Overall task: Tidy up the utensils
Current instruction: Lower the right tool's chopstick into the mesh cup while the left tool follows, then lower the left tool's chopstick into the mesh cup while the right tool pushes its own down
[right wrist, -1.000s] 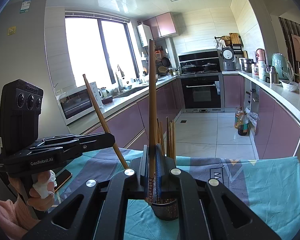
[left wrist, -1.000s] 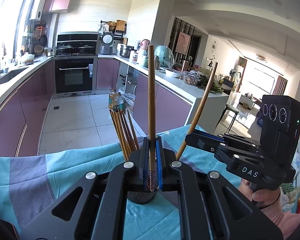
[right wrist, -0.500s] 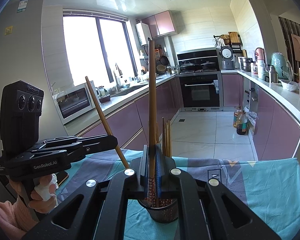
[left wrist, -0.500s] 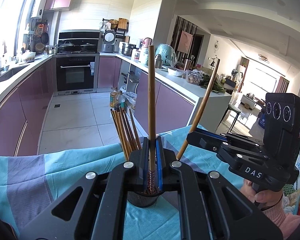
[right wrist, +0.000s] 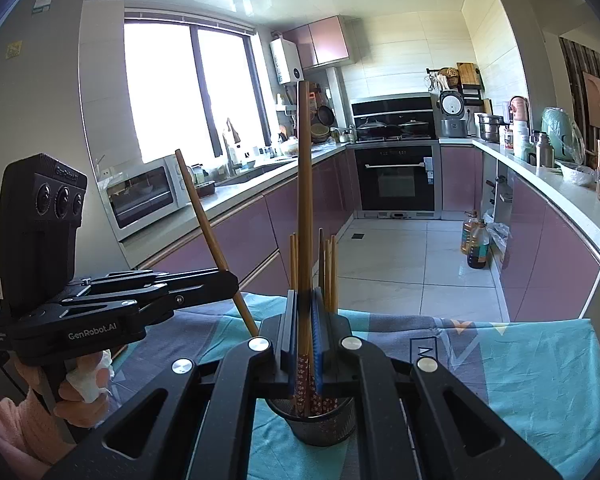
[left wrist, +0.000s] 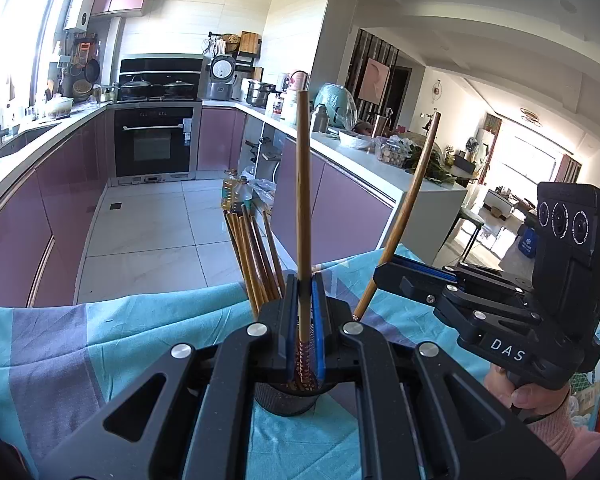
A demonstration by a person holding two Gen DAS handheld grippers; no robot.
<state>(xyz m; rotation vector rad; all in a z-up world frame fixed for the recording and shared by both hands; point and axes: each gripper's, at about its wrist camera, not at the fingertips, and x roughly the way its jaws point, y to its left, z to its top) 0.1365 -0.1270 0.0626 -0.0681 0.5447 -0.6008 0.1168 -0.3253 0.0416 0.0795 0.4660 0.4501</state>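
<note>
My left gripper (left wrist: 304,320) has its fingers pressed on 1 chopstick (left wrist: 302,208), held upright. My right gripper (right wrist: 304,320) likewise pinches 1 chopstick (right wrist: 304,208), also near vertical. Each gripper is visible in the other's view: the right gripper at 3 o'clock in the left wrist view, the left gripper at 9 o'clock in the right wrist view.

The target is the mesh holder (right wrist: 314,420), standing on the surface (right wrist: 540,368), which is covered by a teal and grey cloth. It already carries a bundle of chopsticks (left wrist: 256,256), leaning toward 11 o'clock in the left wrist view.

Change over the last 1 second: both grippers have come down. The holder sits lower in both views and more of its rim shows under the fingers. In the right wrist view, the patterned tip of my chopstick now reaches inside the holder rim. In the left wrist view, the patterned tip of the left chopstick appears at rim level, directly above the opening; whether it has entered, I cannot tell.

Meaning for the task: insertion is under way, with 2 chopsticks close to release. My judgement is that the next step calls for a little more descent, then spreading the fingers. Risk: the 2 chopsticks converge on 1 narrow opening and may collide with each other or with the bundle.
</note>
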